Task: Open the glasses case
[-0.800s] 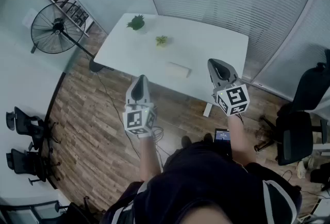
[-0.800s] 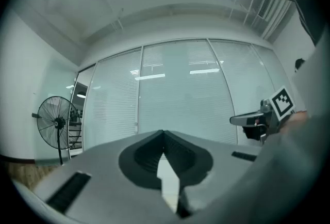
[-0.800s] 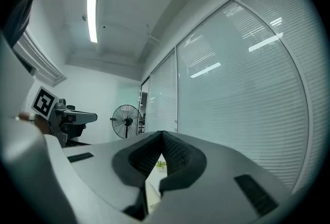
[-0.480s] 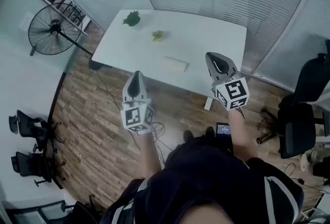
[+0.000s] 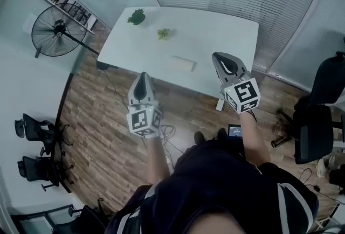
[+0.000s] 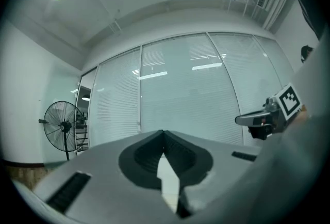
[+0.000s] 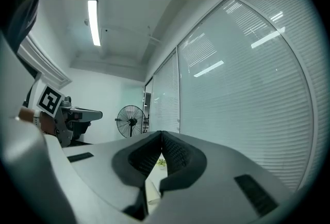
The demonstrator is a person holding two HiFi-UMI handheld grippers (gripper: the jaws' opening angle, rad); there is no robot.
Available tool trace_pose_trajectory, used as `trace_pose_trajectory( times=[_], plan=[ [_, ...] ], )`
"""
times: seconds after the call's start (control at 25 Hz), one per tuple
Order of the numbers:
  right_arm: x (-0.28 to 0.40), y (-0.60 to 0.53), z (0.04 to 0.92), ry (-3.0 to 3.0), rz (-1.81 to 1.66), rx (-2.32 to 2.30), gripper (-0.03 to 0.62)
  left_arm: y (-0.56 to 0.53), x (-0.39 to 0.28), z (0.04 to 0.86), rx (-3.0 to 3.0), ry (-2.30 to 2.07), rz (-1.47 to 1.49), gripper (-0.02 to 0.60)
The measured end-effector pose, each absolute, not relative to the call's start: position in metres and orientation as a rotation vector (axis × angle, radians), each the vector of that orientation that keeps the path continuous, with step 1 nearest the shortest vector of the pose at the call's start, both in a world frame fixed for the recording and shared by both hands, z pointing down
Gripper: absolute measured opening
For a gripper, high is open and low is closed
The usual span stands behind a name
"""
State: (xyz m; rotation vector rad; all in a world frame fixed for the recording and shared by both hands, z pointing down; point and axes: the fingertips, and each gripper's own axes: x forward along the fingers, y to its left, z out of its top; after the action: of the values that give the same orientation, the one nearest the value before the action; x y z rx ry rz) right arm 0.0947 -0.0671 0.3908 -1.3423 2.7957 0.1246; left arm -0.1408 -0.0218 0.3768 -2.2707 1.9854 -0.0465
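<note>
The glasses case, pale and oblong, lies closed near the front edge of the white table. My left gripper hovers over the wooden floor short of the table, left of the case, shut and empty. My right gripper hangs at the table's front edge, right of the case, shut and empty too. In the left gripper view the jaws meet tip to tip. The right gripper view shows the same, with a pale object that may be the case below them.
Two small green plants stand on the table's far left part. A standing fan is at the left, black chairs by the left wall, an office chair at the right. Blinds line the wall behind the table.
Both grippers stay shut and keep about the same spacing from the table and case. The head view has shifted slightly.
</note>
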Motion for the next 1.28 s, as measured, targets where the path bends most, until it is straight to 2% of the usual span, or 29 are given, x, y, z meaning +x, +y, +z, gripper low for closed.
trace_pose_trajectory(
  times=[0.28,0.68,1.08,1.28],
  plan=[
    [0.120,-0.079,0.402,2.764,0.054,-1.349,0.015,-0.027,-0.120,0.386,-2.269,2.023,-0.120,-0.002],
    [0.097,-0.124,0.427,2.777,0.014,-1.392,0.015,-0.081,-0.137,0.416,-2.350,1.993,-0.146,-0.002],
    [0.065,-0.203,0.420,2.745,0.070,-1.619,0.015,-0.190,-0.209,0.439,-2.514,1.881,-0.081,-0.002],
    [0.052,-0.221,0.423,2.743,0.069,-1.663,0.015,-0.228,-0.213,0.450,-2.591,1.842,-0.068,-0.002]
  ],
)
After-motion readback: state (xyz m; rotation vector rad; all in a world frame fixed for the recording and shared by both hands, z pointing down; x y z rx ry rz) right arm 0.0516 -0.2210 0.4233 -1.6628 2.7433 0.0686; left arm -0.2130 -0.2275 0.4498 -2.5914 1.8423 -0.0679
